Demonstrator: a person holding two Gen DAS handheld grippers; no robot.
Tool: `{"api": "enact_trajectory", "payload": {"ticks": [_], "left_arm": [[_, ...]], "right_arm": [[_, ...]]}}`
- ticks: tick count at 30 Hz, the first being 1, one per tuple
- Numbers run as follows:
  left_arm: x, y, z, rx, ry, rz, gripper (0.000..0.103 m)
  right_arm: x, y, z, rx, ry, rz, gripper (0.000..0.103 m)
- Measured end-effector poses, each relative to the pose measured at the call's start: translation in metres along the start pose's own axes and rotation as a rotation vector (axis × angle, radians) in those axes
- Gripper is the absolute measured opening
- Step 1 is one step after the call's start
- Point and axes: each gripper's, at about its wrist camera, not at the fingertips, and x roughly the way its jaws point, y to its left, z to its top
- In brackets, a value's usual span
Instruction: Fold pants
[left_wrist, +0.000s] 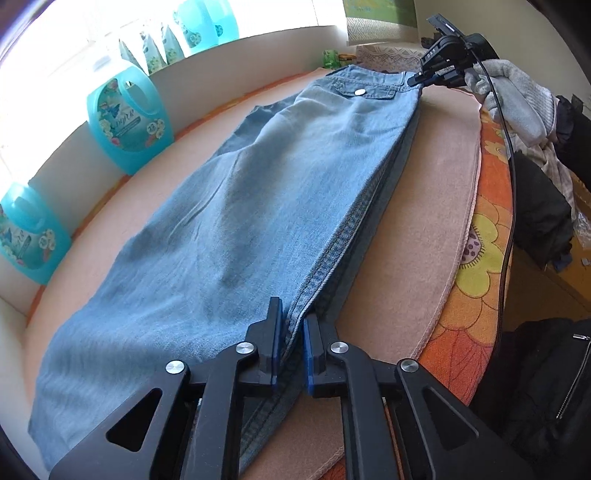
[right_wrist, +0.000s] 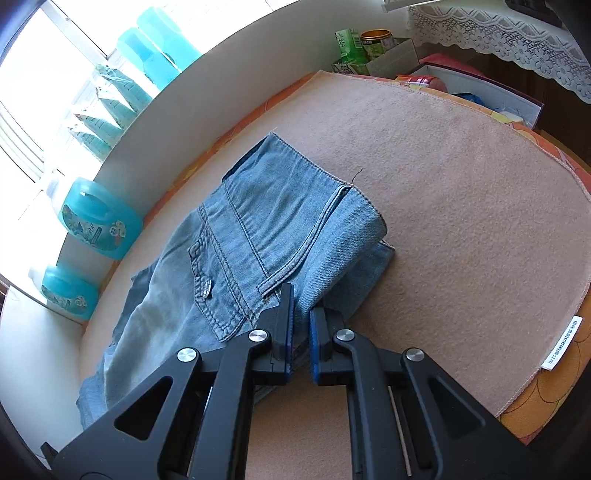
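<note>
A beige mat (left_wrist: 417, 206) covers an orange flowered cloth (left_wrist: 476, 266) beside a bright window sill, where turquoise detergent bottles (left_wrist: 129, 118) stand at 10 o'clock in the left wrist view. The pants (left_wrist: 258, 206), light blue denim folded lengthwise leg on leg, lie flat along the mat, running from 7 o'clock up to the waistband at 1 o'clock. The left gripper (left_wrist: 292, 343) is clamped on the seamed edge of the legs near the hem, denim pinched between its blue pads. The right gripper (right_wrist: 301, 332) is clamped on the waistband corner at 6 o'clock in its own view; in the left view it shows at 1 o'clock, held by a hand in a grey glove (left_wrist: 517, 99).
</note>
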Motion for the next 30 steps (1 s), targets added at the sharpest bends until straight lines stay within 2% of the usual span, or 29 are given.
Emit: {"api": "enact_trajectory", "payload": {"ticks": [2,4,6,11,18,23,30], "left_arm": [[-0.002,0.002,-0.002,-0.036,-0.006,-0.011,0.015],[-0.008,0.004,-0.005,-0.067,-0.008,-0.034,0.032],[-0.019,0.006,-0.011,-0.107,-0.022,-0.024,0.042],[-0.055,0.031,-0.037,-0.278,-0.067,0.003,0.043],[-0.106,0.081,-0.092,-0.514,-0.127,0.202,0.043],[-0.132,0.123,-0.141,-0.667,-0.102,0.391,0.043],[-0.132,0.173,-0.196,-0.802,-0.035,0.515,0.043]], "right_arm": [[0.0,-0.001,-0.003,-0.017,0.003,-0.024,0.008],[-0.001,-0.002,-0.005,-0.031,0.017,-0.057,0.009],[-0.007,-0.003,-0.008,-0.041,0.018,-0.103,0.024],[-0.037,0.004,-0.013,-0.096,-0.054,-0.118,0.026],[-0.057,0.054,-0.022,-0.219,-0.117,-0.064,0.027],[-0.053,0.103,-0.033,-0.341,-0.107,0.01,0.027],[-0.027,0.171,-0.035,-0.527,-0.057,0.111,0.027]]}}
